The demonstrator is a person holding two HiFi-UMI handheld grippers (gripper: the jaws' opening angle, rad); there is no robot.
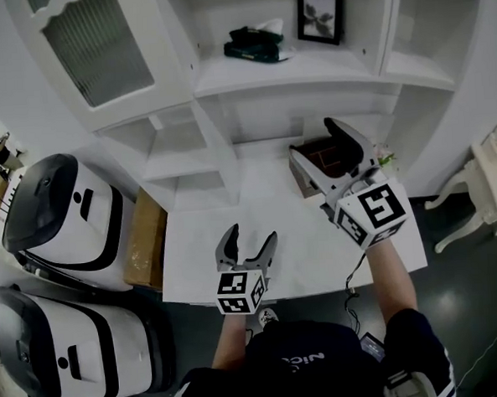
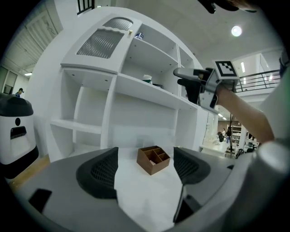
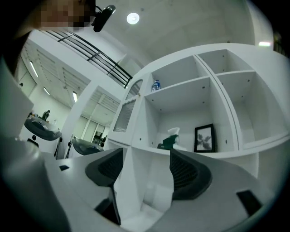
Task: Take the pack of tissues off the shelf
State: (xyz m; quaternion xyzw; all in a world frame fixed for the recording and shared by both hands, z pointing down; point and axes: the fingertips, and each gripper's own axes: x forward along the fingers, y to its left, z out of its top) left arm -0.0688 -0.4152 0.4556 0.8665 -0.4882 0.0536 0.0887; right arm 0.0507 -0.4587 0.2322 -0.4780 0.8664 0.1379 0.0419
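Two steps at least remained, by my reading (reaching the pack and closing on it), so the task was barely begun. The dark green pack of tissues (image 1: 256, 44), a white sheet poking from its top, sat untouched on the white shelf (image 1: 333, 67) in the upper centre of the head view, just left of a black-framed picture (image 1: 320, 15). The right gripper (image 1: 314, 137) was the one aimed at it. It showed right of centre in that view, well short of the shelf, in front of a brown wooden desk organiser (image 1: 328, 157) on the white table (image 1: 235, 261). In the right gripper view its jaws stood moderately apart with only the shelf unit beyond them, and the pack showed far off, just above the gap near the right-hand pad. No pad touched anything. The left gripper (image 1: 251, 235) hovered low in the frame over the table, jaws also apart and empty, the organiser visible through the gap in its own view. What was left, as I judged it — bring the right gripper to the shelf, clamp on the pack, draw it out.
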